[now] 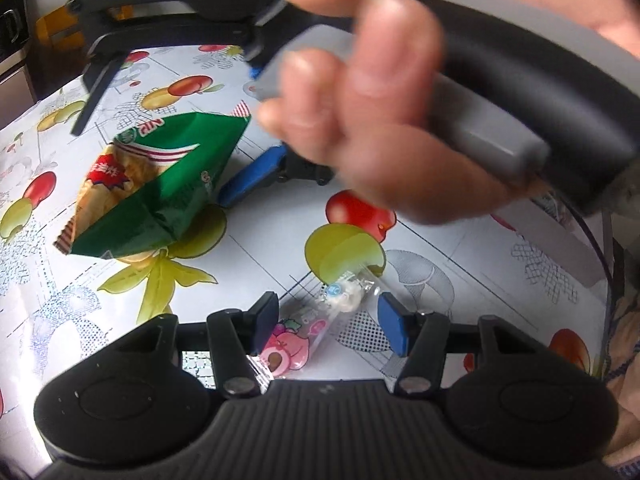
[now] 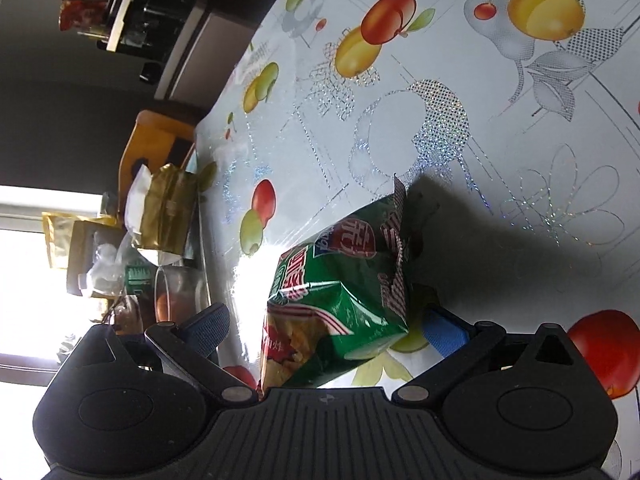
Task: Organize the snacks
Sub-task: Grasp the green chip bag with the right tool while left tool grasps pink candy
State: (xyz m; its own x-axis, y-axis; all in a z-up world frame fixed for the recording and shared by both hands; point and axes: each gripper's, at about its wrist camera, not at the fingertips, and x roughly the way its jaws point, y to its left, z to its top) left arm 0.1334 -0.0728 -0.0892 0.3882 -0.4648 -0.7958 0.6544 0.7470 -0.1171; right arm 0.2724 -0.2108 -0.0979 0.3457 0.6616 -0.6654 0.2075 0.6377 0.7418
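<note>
A green chip bag (image 1: 160, 184) lies crumpled on the fruit-print tablecloth (image 1: 280, 248). My right gripper (image 1: 152, 164) is held by a hand (image 1: 380, 100) and straddles the bag, one blue pad (image 1: 252, 176) at its right side. In the right wrist view the chip bag (image 2: 340, 292) sits between the wide-open jaws of the right gripper (image 2: 326, 332), with the blue pad (image 2: 444, 336) close to its corner. A pink-and-clear candy packet (image 1: 316, 320) lies slantwise between the jaws of my left gripper (image 1: 330, 324), which is open; the right-hand pad stands clear of it.
The table's edge runs down the left of the right wrist view. Beyond it are a gold bag (image 2: 168, 208), a glass jar (image 2: 176, 292), an orange chair (image 2: 148, 140) and a dark appliance (image 2: 152, 28). The hand and handle block the upper right of the left wrist view.
</note>
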